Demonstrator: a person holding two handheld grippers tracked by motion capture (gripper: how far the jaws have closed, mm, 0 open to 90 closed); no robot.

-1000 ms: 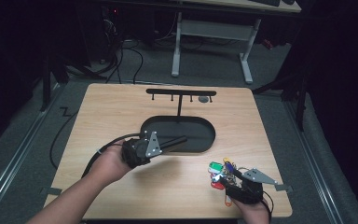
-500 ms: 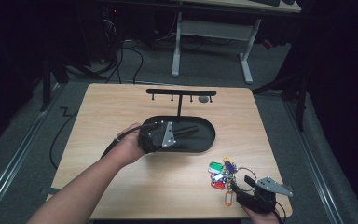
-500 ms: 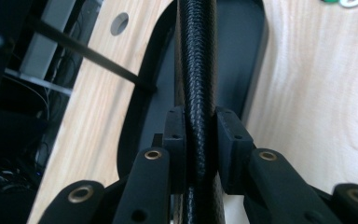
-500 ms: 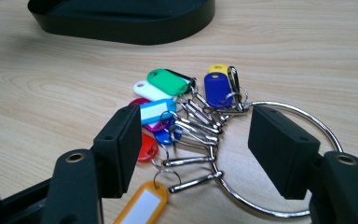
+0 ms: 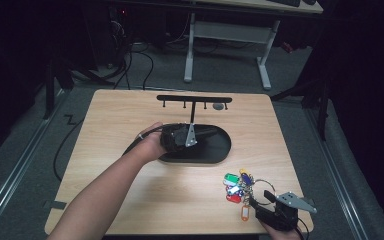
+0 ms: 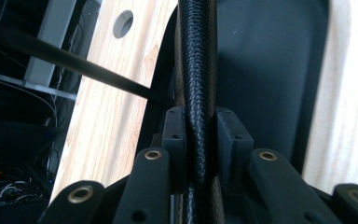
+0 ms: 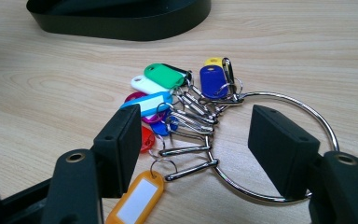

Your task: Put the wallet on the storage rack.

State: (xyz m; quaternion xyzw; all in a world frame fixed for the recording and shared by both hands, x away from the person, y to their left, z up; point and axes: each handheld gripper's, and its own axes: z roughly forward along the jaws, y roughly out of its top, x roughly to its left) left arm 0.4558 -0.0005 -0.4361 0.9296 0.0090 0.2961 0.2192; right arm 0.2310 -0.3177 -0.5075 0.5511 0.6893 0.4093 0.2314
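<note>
Counter [image 5: 130, 120]: pale wood-grain top carrying a black oval tray, a black rack and a bunch of key tags.

Left gripper [image 6: 200, 135]: held by the person's left hand [image 5: 152, 145] over the left part of the black oval tray [image 5: 220, 152]. In the left gripper view its jaws are nearly together and clamp a black braided cable [image 6: 196, 70], which runs straight up between the two pads and on over the dark tray floor. The cable touches both pads.

Black rack [image 5: 194, 100]: a horizontal bar with small pegs on an upright post, standing at the far edge of the tray.

Right gripper [image 7: 193, 140]: at the near right corner of the counter, jaws standing wide apart and holding nothing.

Key ring [image 7: 307, 109]: a large metal ring lying flat on the counter. Its left portion and the clips hanging from it sit in the gap between the jaws; its right arc passes behind the right jaw. From these views it cannot be told whether ring and jaw touch.

Key tags [image 7: 168, 77]: green, white, blue, yellow, red and purple, fanned out beyond the left jaw, near the tray wall. An orange tag [image 7: 137, 196] lies just beside the left jaw's inner face.
</note>
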